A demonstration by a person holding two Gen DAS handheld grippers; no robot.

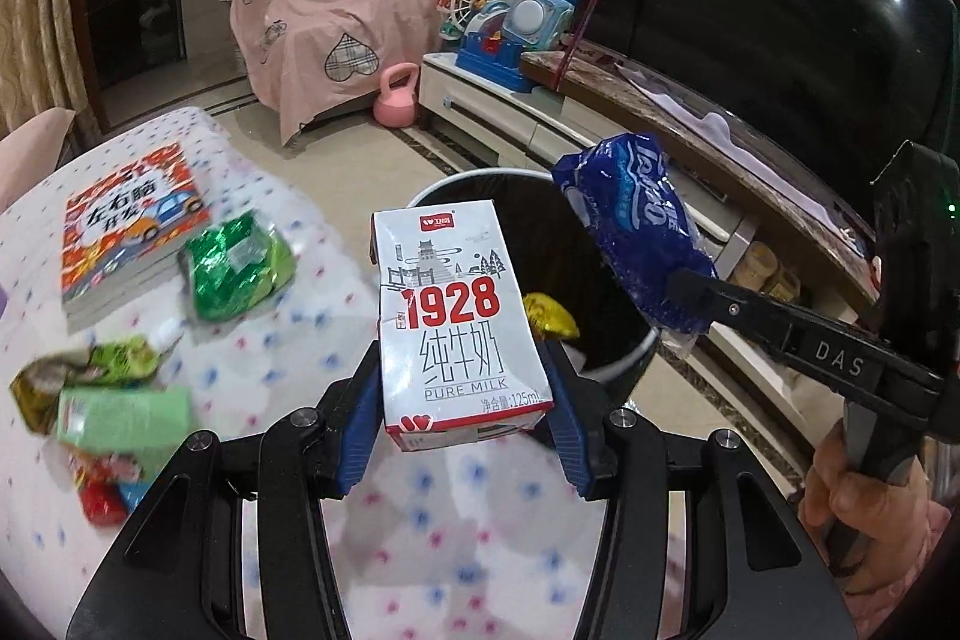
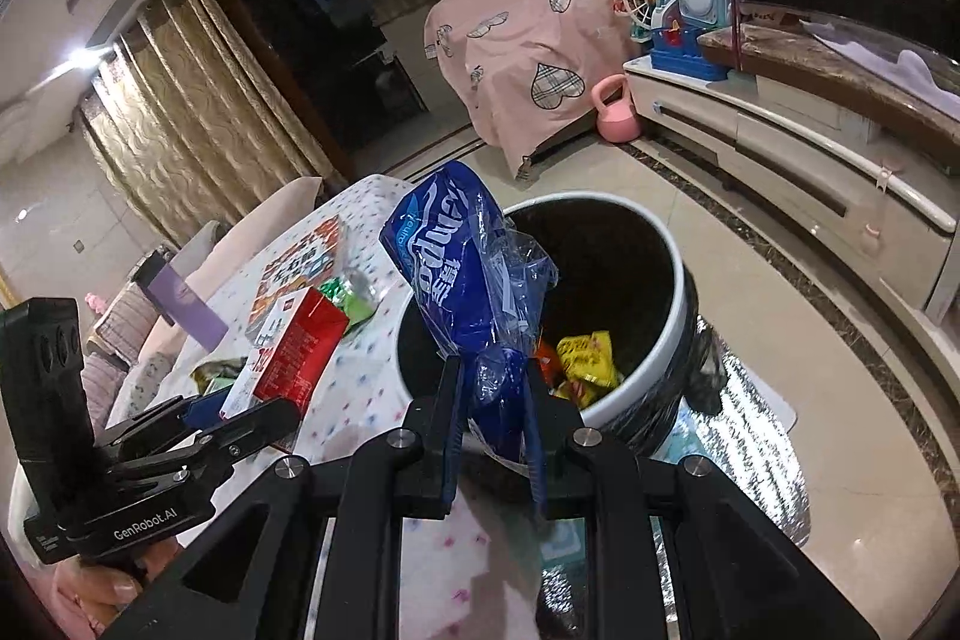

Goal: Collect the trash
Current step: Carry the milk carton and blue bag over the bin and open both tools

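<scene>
Two grippers hang by the bin [image 1: 624, 364], each with a piece of trash. Left gripper [image 1: 462, 436]: its blue fingers [image 1: 354, 436] are clamped on the sides of a milk carton [image 1: 459, 316], upright, at the bin's near rim over the worktop [image 1: 288, 376]. Right gripper [image 2: 493, 436]: its fingers [image 2: 447, 436] are nearly together, pinching a blue wrapper [image 2: 462, 274] at the bin's rim. Yellow packets [image 2: 585, 355] lie inside the bin. More wrappers [image 1: 237, 265] and a book [image 1: 129, 226] lie on the worktop beside the bin.

Glossy beige tiled floor [image 2: 750, 292], gold curtains [image 2: 180, 130], a pink heart-patterned cover [image 1: 324, 22] over furniture.
</scene>
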